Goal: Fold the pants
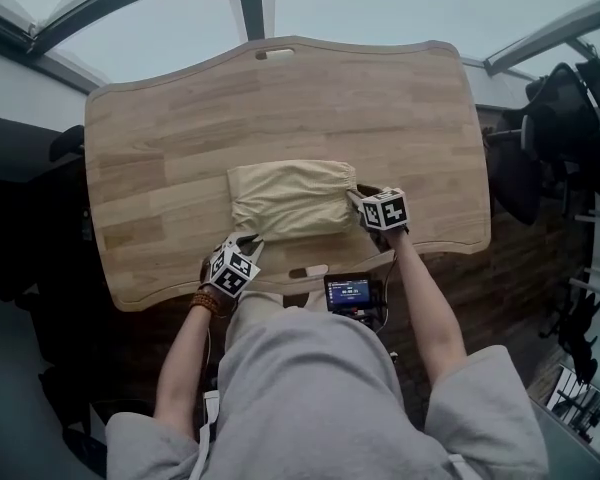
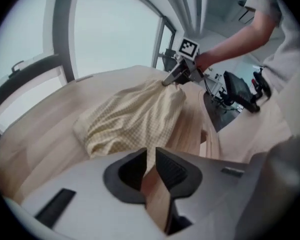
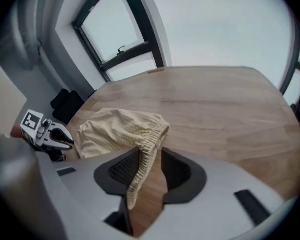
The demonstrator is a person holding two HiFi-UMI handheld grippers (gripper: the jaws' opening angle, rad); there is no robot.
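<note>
The folded pale-yellow pants (image 1: 290, 200) lie mid-table on the wooden table (image 1: 170, 118). My left gripper (image 1: 248, 242) sits at their near left corner. In the left gripper view its jaws (image 2: 149, 156) stand a narrow gap apart, bare wood showing between them and the pants (image 2: 135, 116) just beyond the tips. My right gripper (image 1: 360, 198) is at the pants' near right corner. In the right gripper view its jaws (image 3: 151, 156) stand apart, and the elastic waistband edge of the pants (image 3: 122, 131) hangs loosely between them, lying against one pad only.
A small device with a lit screen (image 1: 348, 293) is fixed at the table's near edge, between my arms. A black chair (image 1: 555, 118) stands off the right side. A slot (image 1: 274, 54) is cut in the table's far edge.
</note>
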